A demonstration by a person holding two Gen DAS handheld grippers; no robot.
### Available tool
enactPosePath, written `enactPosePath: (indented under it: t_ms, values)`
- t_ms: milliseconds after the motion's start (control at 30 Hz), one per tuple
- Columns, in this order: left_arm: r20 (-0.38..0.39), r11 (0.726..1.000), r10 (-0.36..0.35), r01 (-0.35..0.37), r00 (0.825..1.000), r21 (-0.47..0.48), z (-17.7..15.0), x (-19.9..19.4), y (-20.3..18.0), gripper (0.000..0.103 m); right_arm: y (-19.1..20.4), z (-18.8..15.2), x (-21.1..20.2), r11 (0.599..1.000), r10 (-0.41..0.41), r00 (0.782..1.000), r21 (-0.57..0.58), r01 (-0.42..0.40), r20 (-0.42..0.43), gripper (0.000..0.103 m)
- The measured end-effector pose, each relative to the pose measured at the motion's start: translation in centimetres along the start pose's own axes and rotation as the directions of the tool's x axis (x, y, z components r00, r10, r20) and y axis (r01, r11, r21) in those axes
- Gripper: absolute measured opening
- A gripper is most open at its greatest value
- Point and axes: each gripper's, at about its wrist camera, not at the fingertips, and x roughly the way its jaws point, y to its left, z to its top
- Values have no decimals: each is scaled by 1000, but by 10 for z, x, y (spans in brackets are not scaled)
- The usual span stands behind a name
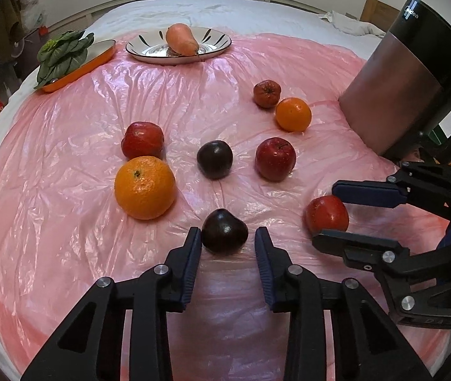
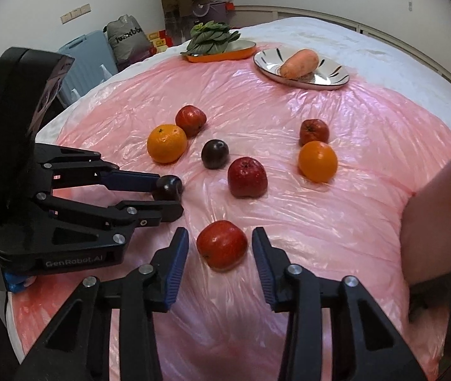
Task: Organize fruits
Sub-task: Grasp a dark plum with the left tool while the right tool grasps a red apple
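- Left side: the left gripper (image 1: 228, 239) points down at a dark plum (image 1: 224, 231) lying on the pink plastic sheet (image 1: 67, 190) that covers the bed. Its jaws are nearly closed around the plum. In the left wrist view one pad touches the plum's side and a sliver of gap shows at the other, so a firm hold is not certain.
- To do this well, I judge it should finish closing gently. The plum is round and smooth and could squirt forward if squeezed off-centre.
- From that plum, a large orange (image 1: 144, 187) lies at ten o'clock, a second plum (image 1: 214, 159) at twelve o'clock, and a red apple (image 1: 275, 158) at one o'clock.
- Right side: the right gripper (image 2: 220, 243) straddles another red apple (image 2: 221, 244). Its jaws stand partly open, with a narrow gap on each side and no contact visible, so nothing is held.
- The apple sits centred between the pads, which suits a level squeeze across its widest part.
- Far off, at twelve o'clock, a carrot (image 2: 299, 63) rests on a patterned plate (image 2: 336, 77), and leafy greens (image 2: 209, 39) on an orange tray (image 2: 241, 51).
- Where the fruit belongs is not visible.
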Motion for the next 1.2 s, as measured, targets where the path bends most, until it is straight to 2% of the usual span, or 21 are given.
enactPosePath:
  t_ms: [67,267,333,800,867,1200]
  values:
    - [-1,1000,-2,2,1000,0,0,2,1,28,0,0,5,1000,10,1000,-11,-11,-12,39]
    - [-10,1000,6,-6,1000,13,2,8,1,27,-1,-1,15,999,32,999,-22,-33,-34,38]
    - [-10,1000,10,-10,1000,22,3,9,0,27,0,-2,15,999,29,999,-33,-30,-39,33]
    - [-11,1000,23,-23,1000,14,12,13,-1,29,-3,-6,12,998,54,998,-18,-55,-12,32]
    - [-14,1000,22,-22,1000,13,12,14,-1,26,-4,-7,12,998,56,998,-15,-56,-6,32]
    - [27,1000,17,-17,1000,-1,5,2,2,24,-2,-7,5,999,49,999,-8,-49,18,32]
